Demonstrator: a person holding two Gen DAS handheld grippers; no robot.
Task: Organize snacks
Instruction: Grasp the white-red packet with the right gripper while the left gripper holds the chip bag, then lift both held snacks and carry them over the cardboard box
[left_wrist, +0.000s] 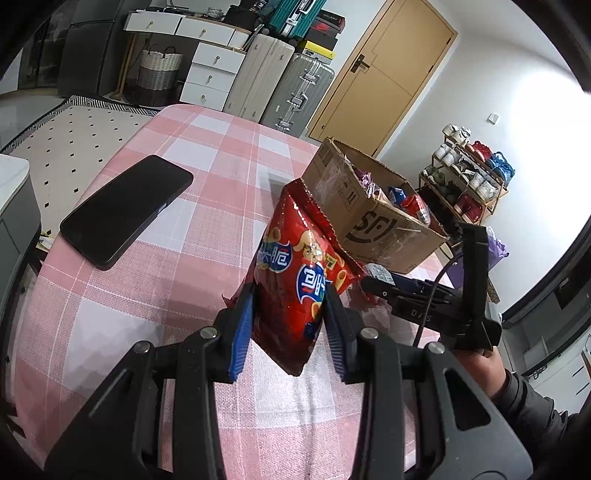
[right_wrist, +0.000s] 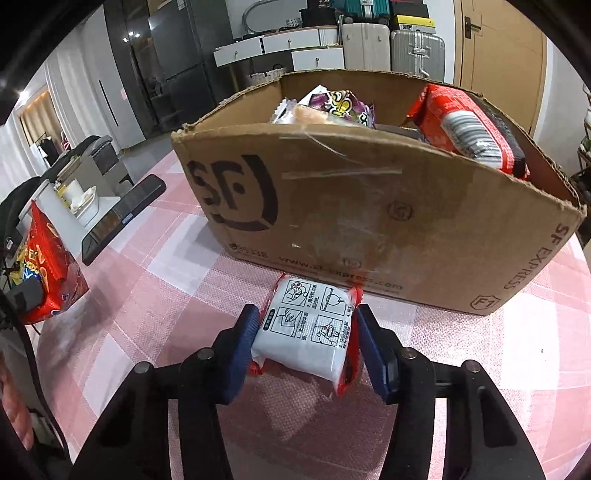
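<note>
My left gripper (left_wrist: 290, 295) is shut on a red snack bag (left_wrist: 301, 266) and holds it upright above the pink checked tablecloth (left_wrist: 184, 221). The bag also shows in the right wrist view (right_wrist: 48, 273) at the far left. My right gripper (right_wrist: 304, 314) is shut on a white and red noodle packet (right_wrist: 310, 328), just in front of the cardboard SF box (right_wrist: 369, 214). The box holds several snack packs, among them a purple one (right_wrist: 343, 105) and a red one (right_wrist: 469, 129). The box also shows in the left wrist view (left_wrist: 369, 206), with the right gripper (left_wrist: 373, 284) beside it.
A black phone (left_wrist: 125, 210) lies on the table's left side, also in the right wrist view (right_wrist: 122, 218). Suitcases (left_wrist: 280, 85), white drawers (left_wrist: 210, 62) and a wooden door (left_wrist: 384, 74) stand behind the table. A shoe rack (left_wrist: 469, 177) stands right.
</note>
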